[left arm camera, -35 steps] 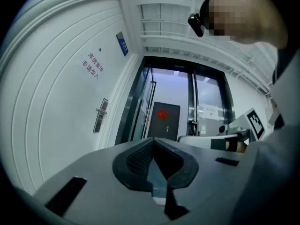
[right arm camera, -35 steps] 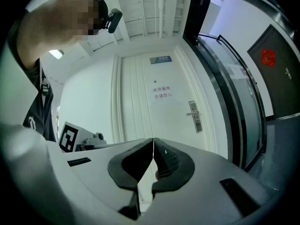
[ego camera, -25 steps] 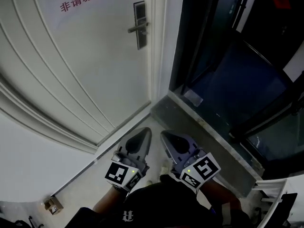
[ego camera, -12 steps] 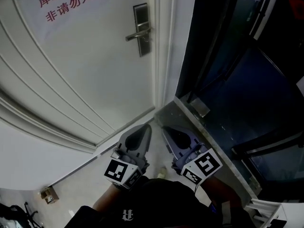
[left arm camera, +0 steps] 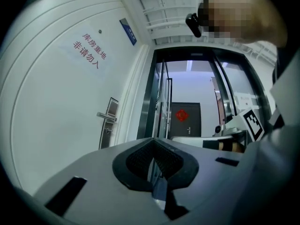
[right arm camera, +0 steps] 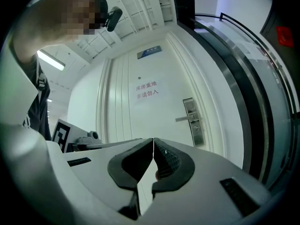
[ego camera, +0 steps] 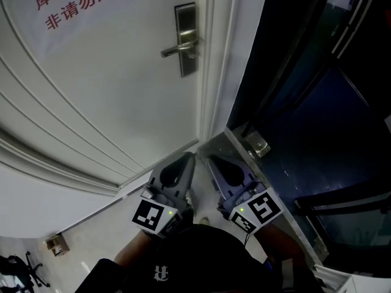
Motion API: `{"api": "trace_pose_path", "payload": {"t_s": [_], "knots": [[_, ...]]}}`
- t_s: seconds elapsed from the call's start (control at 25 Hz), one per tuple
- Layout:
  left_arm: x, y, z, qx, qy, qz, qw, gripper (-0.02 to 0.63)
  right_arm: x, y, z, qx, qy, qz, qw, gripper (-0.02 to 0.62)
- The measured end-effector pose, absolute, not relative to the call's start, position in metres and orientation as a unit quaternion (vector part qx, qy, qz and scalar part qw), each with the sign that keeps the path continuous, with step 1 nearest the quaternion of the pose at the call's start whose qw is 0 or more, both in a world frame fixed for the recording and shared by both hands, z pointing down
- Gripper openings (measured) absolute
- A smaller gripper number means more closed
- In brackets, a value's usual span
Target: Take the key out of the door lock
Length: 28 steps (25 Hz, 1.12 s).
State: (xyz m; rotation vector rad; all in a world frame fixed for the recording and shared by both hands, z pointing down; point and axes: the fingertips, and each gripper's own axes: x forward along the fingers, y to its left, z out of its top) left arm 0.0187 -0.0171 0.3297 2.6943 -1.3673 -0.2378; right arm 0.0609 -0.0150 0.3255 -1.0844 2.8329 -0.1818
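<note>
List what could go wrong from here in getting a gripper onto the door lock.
1. The left gripper and right gripper both hang low with jaws closed, apart from the door. A closed approach may just knock the lock plate.
2. No key can be made out at this range, so the aim could miss.
3. The lever handle juts out from the plate and may snag a jaw.
</note>
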Motion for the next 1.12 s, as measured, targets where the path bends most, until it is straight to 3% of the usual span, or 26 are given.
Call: {"api": "trace_pose_path", "payload": {"t_s": [0.72,1.12], "knots": [[-0.023,-0.18,0.341,0.902,-0.427,-0.063,0.018,0.006,0.008,-0.211,0.328,-0.397,0.914,-0.059,0.059,0.017],[-0.036,-0.22,0.347,0.894,-0.443,-0.056,0.033,0.006,0.038,-0.322,0.358,-0.348,0.803,-0.421,0.238,0.018]]}}
